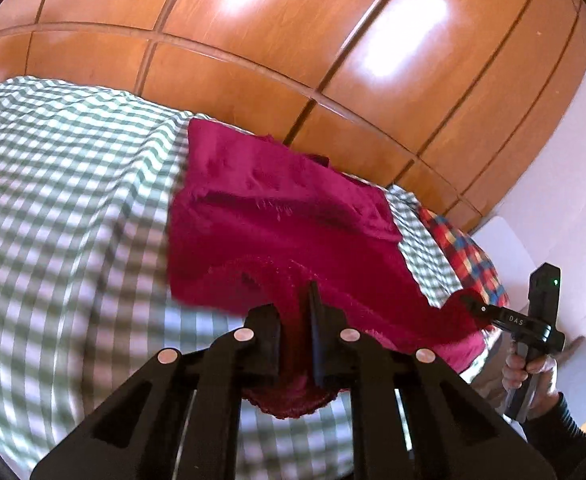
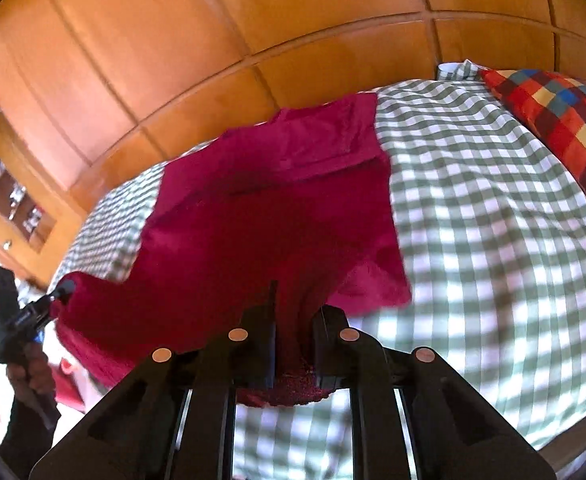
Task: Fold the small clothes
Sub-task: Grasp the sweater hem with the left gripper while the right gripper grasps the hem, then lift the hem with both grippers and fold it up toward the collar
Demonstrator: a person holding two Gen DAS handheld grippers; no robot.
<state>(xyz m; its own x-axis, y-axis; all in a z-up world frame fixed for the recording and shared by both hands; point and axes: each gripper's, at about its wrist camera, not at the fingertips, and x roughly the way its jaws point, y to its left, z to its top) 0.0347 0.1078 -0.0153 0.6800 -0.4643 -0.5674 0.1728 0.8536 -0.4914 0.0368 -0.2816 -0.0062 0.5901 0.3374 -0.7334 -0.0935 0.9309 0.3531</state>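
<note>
Garment (image 1: 277, 236) corners hidden between jaws

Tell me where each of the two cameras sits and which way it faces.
Left wrist view: sits on the left claw, looking along its fingers across the checked bedspread toward the wooden wardrobe; the right claw and the right hand show at right.
Right wrist view: sits on the right claw, facing the same way; the left claw and the left hand show at left.
Shared: the red cloth, pinched by both claws, plus the bedspread, the wardrobe and the plaid pillow.
</note>
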